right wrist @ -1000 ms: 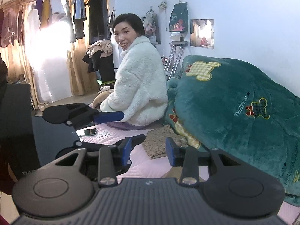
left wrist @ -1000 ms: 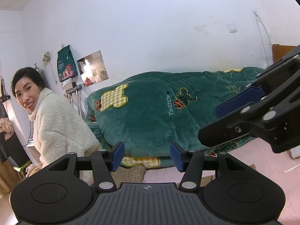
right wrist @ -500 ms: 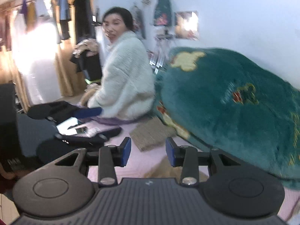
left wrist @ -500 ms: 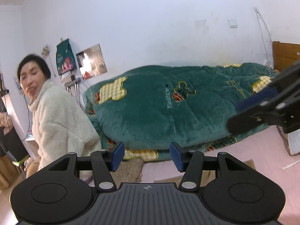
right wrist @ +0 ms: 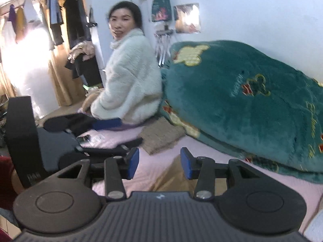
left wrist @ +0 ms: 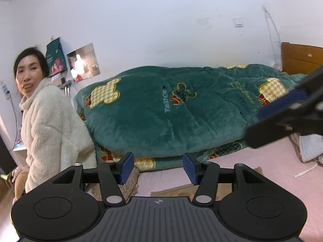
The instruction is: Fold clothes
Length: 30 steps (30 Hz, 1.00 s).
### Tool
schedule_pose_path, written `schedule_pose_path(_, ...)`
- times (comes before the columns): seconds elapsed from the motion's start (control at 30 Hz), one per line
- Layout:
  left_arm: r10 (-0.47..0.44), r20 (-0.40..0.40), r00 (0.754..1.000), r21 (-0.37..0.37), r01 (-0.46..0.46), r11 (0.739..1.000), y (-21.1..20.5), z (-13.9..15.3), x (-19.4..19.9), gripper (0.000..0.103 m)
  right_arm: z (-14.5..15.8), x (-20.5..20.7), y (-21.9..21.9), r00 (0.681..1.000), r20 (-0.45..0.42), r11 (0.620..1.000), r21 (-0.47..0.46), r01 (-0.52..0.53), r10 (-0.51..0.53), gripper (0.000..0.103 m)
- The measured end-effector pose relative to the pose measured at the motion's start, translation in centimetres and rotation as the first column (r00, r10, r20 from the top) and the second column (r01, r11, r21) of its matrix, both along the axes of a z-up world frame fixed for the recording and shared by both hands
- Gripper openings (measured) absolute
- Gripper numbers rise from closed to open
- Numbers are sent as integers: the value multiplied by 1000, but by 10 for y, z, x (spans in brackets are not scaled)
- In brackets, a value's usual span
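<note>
A tan garment [left wrist: 173,191] lies flat on the pink sheet [left wrist: 262,161] just under my left gripper [left wrist: 158,168], which is open with nothing between its blue pads. The same tan garment [right wrist: 171,181] shows below my right gripper [right wrist: 159,165]; its jaws are opening and nothing is between them. A folded brown knit piece [right wrist: 161,137] rests further back beside the quilt. In the left wrist view the right gripper [left wrist: 282,117] crosses the right edge. In the right wrist view the left gripper [right wrist: 129,131] reaches in from the left, above the sheet.
A thick green quilt [left wrist: 171,111] fills the back of the bed. A person in a white fleece jacket [right wrist: 131,80] sits on the bed's left edge. A phone [right wrist: 83,139] lies on the sheet. Crumpled clothes [left wrist: 308,147] sit at the far right; hung clothes [right wrist: 56,20] behind.
The right gripper's jaws stand a little wider than before. In the left wrist view the right gripper has slid towards the right edge. The person has turned their head.
</note>
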State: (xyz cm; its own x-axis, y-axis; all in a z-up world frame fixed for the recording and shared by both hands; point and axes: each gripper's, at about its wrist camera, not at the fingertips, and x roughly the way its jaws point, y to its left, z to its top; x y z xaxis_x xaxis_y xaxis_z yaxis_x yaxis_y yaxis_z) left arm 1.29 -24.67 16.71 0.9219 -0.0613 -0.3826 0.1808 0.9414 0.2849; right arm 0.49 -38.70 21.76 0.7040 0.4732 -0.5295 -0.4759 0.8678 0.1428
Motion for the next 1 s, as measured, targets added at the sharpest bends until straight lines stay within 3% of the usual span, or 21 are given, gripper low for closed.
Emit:
schedule_pose_path(0.33, -3, -11, 1000, 0, 3, 1000, 11, 1, -1, 56, 5, 12, 26, 1000, -14, 1000, 4, -25, 25, 46)
schedule_pose_path(0.57, -3, -27, 1000, 5, 3, 1000, 11, 0, 5, 57, 7, 19, 19, 1000, 4, 1000, 16, 8, -8, 46)
schedule_pose_path(0.73, 21, -116, 993, -3, -22, 1000, 16, -25, 11, 58, -27, 21, -14, 990, -73, 992, -22, 120, -122, 48)
schedule_pose_path(0.87, 43, -194, 980, 11, -42, 999, 20, -55, 14, 58, -69, 12, -47, 960, -161, 973, -63, 223, -230, 49)
schedule_pose_path(1.0, 66, -249, 966, 10, -65, 998, 26, -75, 16, 58, -92, 2, -62, 936, -222, 961, -81, 263, -275, 49)
